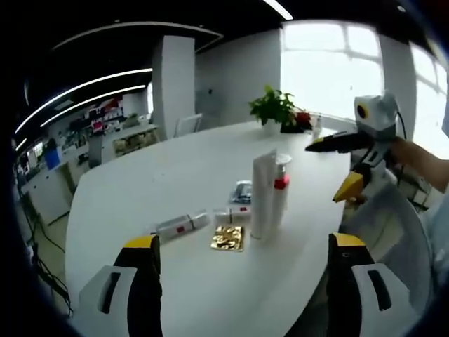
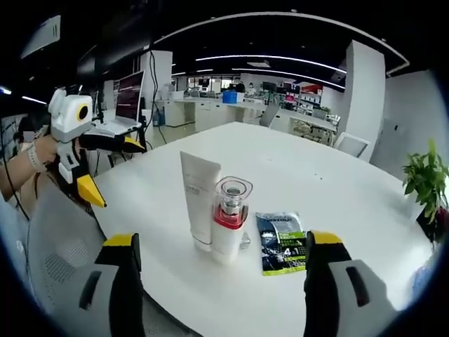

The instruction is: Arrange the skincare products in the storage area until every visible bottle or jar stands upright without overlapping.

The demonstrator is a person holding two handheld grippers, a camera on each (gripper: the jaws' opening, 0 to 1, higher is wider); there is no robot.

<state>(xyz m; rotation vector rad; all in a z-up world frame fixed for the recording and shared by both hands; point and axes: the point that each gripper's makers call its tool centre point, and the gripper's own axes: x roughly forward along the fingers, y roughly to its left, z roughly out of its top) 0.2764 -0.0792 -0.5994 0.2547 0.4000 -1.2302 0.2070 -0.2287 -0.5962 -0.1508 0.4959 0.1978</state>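
Tube lies flat on the white table, long axis crosswise, ahead and left of the left gripper, whose wide, empty jaws are nearer. The right gripper, also wide, faces the upright pump bottle.

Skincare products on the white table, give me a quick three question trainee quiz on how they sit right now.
1. True or false: the white tube stands upright.
2. The pump bottle has which collar colour? A) red B) green C) blue
3. Fill in: the gold packet lies ____ on the white table.

Key: 1 true. 2 A. 3 flat. Both the left tongs and the right tongs are open and hold nothing; the small tubes lie on their sides beside the gold packet.
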